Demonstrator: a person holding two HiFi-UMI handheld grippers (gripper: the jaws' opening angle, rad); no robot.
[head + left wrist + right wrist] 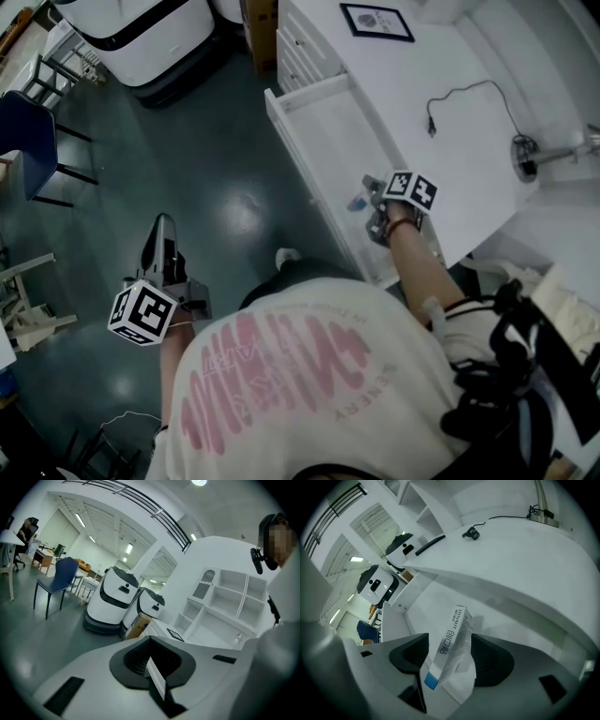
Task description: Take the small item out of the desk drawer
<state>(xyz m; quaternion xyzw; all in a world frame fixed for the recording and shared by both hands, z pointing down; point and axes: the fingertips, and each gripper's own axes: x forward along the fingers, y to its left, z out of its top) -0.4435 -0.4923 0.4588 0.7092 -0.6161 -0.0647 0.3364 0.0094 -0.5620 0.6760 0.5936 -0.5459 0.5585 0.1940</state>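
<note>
- Right gripper (371,208) is hanging over the open drawer (323,122), jaws standing apart.
- Box (452,651) is sitting tilted between them, unclamped.
- Left gripper (162,227) is hovering over the floor (216,141), jaws together.

The person wears a white T-shirt (281,375) with pink print across the back, a red wristband (405,225) and black straps (506,375). The dark left gripper (161,246) and right gripper (372,204) each carry 1 white cube (141,314) with black square markers.
</note>
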